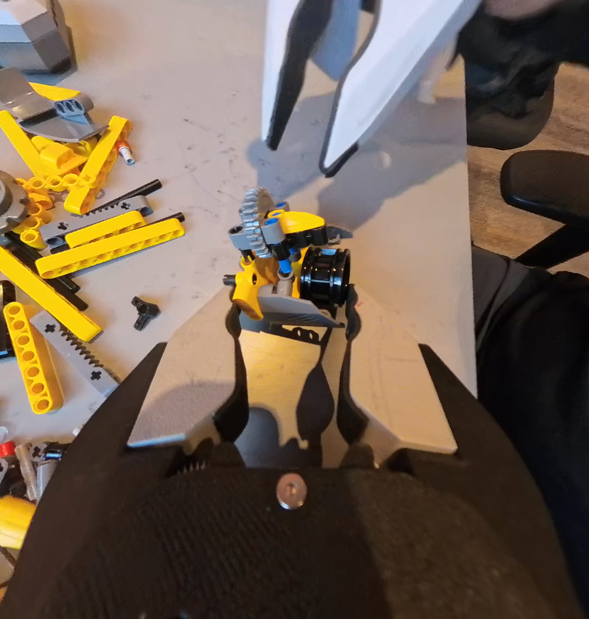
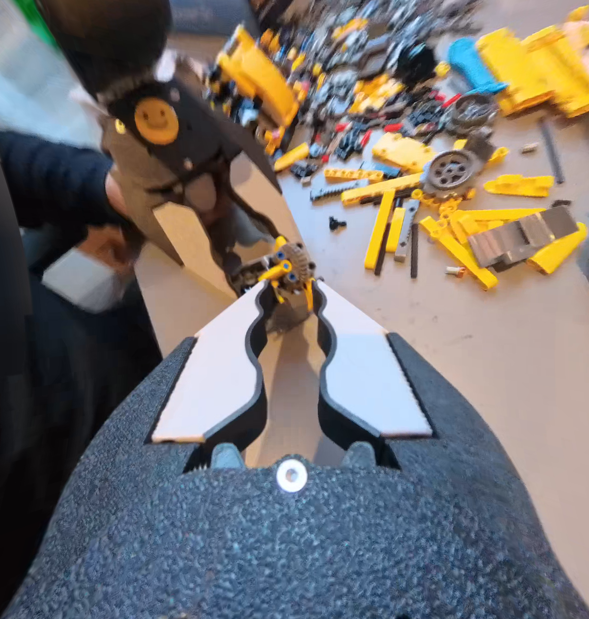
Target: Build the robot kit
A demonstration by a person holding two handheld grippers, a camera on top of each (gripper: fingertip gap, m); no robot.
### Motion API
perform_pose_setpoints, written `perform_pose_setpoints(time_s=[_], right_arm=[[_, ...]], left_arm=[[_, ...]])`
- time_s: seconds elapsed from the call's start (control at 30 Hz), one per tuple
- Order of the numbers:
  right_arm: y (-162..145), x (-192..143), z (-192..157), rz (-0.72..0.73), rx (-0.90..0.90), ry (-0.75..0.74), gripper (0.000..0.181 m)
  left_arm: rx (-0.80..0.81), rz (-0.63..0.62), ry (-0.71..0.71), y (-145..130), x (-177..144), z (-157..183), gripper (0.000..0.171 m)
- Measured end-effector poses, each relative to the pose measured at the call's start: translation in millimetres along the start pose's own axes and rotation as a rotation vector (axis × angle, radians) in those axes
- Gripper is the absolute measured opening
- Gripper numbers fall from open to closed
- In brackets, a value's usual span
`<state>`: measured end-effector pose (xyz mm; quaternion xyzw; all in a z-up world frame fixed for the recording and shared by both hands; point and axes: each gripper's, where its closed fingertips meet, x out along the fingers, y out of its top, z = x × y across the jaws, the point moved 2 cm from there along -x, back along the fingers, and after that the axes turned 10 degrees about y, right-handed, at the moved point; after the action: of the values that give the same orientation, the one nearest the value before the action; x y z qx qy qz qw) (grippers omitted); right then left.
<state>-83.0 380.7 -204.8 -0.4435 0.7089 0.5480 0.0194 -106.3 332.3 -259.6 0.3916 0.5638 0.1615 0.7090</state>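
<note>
Left tongs [image 1: 288, 310] grip brick assembly [image 1: 279, 258]; right tongs [image 2: 290, 294] gape

Left gripper [image 1: 288, 321]: smooth black body, silver screw, pale fingers edged black, yellow smiley disc underneath. Right gripper [image 2: 289, 294]: speckled black body, silver screw, wavy black-edged fingers. Dark sleeve [image 2: 52, 174].

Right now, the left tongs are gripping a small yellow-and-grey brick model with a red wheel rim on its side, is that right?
Not quite: the wheel rim is black, not red. The left wrist view shows it on the side of the small yellow-and-grey brick model that the left tongs are gripping.
</note>
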Motion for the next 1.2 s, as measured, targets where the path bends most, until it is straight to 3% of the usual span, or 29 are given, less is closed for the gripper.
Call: perform_pose_setpoints(time_s=[0.1, 0.2, 0.3, 0.4, 0.5, 0.63, 0.7, 0.77, 1.2], right_arm=[[8, 7, -9, 0.11, 0.028, -0.15, 0.026], [4, 16, -10, 0.084, 0.004, -0.275, 0.029], [2, 10, -19, 0.073, -0.008, -0.259, 0.033], [2, -12, -22, 0.123, -0.027, -0.284, 0.024], [-15, -16, -10, 0.078, -0.028, -0.357, 0.041], [-17, -5, -16, 0.093, -0.159, -0.473, 0.025], [-14, -6, -11, 0.095, -0.15, -0.513, 0.026], [-14, -2, -9, 0.068, -0.148, -0.504, 0.034], [-15, 10, 9, 0.021, -0.144, -0.43, 0.029]], left_arm=[[0.009, -0.002, 0.036, 2, 3, 0, 0.062], [0.032, -0.005, 0.057, 5, 9, 7, 0.062], [0.039, -0.005, 0.048, 7, 11, 10, 0.062], [-0.006, 0.024, -0.03, 10, 6, 13, 0.062], [-0.087, 0.023, -0.098, 11, 5, 11, 0.062], [-0.149, 0.032, -0.134, 13, 3, 7, 0.063], [-0.147, 0.024, -0.133, 12, 3, 8, 0.063], [-0.149, 0.021, -0.117, 12, 4, 7, 0.063], [-0.171, 0.021, -0.072, 14, 8, 4, 0.063]])
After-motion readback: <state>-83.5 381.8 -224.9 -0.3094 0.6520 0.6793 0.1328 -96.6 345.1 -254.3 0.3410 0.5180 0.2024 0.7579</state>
